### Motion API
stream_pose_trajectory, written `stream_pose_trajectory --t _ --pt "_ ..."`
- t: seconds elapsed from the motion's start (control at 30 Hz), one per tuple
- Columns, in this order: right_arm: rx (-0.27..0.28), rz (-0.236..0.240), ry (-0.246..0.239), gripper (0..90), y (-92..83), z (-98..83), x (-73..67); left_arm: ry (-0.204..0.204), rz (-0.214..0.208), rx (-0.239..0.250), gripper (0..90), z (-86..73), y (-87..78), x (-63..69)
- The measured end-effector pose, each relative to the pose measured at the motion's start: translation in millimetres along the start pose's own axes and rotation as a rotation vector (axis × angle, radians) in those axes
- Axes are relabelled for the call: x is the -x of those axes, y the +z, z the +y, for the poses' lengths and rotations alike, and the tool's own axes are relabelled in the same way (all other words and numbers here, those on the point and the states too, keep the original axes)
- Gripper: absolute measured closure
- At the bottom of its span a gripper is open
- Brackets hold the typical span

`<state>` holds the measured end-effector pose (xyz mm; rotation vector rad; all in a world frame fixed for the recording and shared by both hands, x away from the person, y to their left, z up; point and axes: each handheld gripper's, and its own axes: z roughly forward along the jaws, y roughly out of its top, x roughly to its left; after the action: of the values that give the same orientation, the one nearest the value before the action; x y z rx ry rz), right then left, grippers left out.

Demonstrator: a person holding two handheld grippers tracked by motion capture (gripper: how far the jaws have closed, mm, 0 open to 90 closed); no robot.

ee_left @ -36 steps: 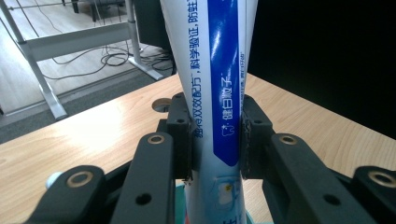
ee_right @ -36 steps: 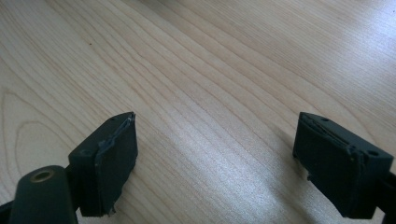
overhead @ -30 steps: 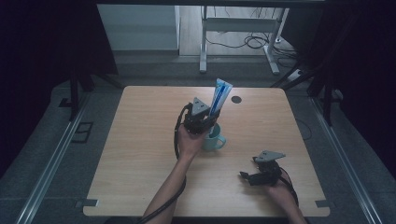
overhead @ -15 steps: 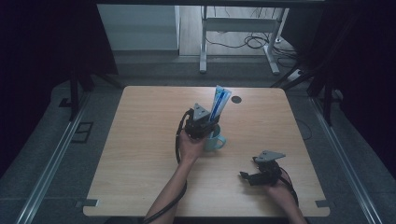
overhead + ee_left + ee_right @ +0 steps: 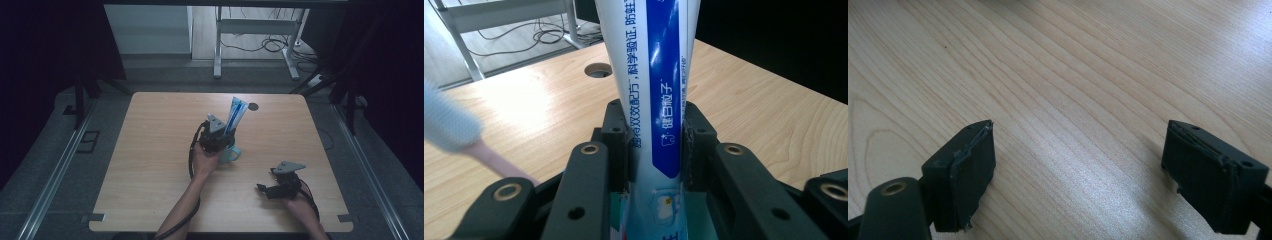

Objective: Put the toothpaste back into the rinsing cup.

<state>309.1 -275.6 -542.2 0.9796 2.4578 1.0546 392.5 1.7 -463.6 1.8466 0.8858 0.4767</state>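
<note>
toothpaste tube (image 5: 659,100): held upright, long axis vertical, lower end inside teal cup (image 5: 231,151) mid-table (image 5: 150,165) | left gripper (image 5: 219,134): fingers clamped on tube | right gripper (image 5: 274,189): fingers spread wide, nothing held

Each gripper is built of matte black parts. On the left gripper (image 5: 656,150), two thick black jaws are seen, each faced with a flat ribbed pad; brass-coloured threaded inserts are set into round holes along the jaw arms. On the right gripper (image 5: 1078,175), the same blocky black jaws are fitted, with thin pads whose edges are frayed, and one brass insert is visible at the base. A grey three-cornered plate is mounted on top of each gripper body. A black cable is routed from each gripper along the forearm. The forearms are left unsleeved.
</note>
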Motion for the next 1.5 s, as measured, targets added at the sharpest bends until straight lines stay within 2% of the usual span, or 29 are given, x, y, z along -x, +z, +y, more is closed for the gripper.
stream_pose_trajectory --t 0.3,0.77,1.0,1.17,1.27,1.5 --pt "0.000 0.000 0.000 14.0 0.0 0.0 0.0 0.019 0.008 -0.019 69.5 -0.6 1.7 3.2" --pt "0.000 0.000 0.000 14.0 0.0 0.0 0.0 0.013 0.019 -0.035 68.3 -4.1 -0.1 3.3" --pt "0.000 0.000 0.000 14.0 0.0 0.0 0.0 0.015 0.031 -0.061 67.5 -5.9 -1.6 3.3" --pt "-0.001 0.000 0.000 14.0 -0.1 0.0 0.0 0.035 0.050 -0.108 66.6 -11.9 -2.3 3.0" --pt "0.000 0.000 0.000 14.0 0.0 0.0 0.0 0.009 0.038 -0.097 66.5 -14.9 -4.6 -0.4" --pt "0.000 0.000 0.000 14.1 0.0 0.0 0.0 -0.022 0.013 -0.105 66.0 -15.4 -5.3 -3.3"
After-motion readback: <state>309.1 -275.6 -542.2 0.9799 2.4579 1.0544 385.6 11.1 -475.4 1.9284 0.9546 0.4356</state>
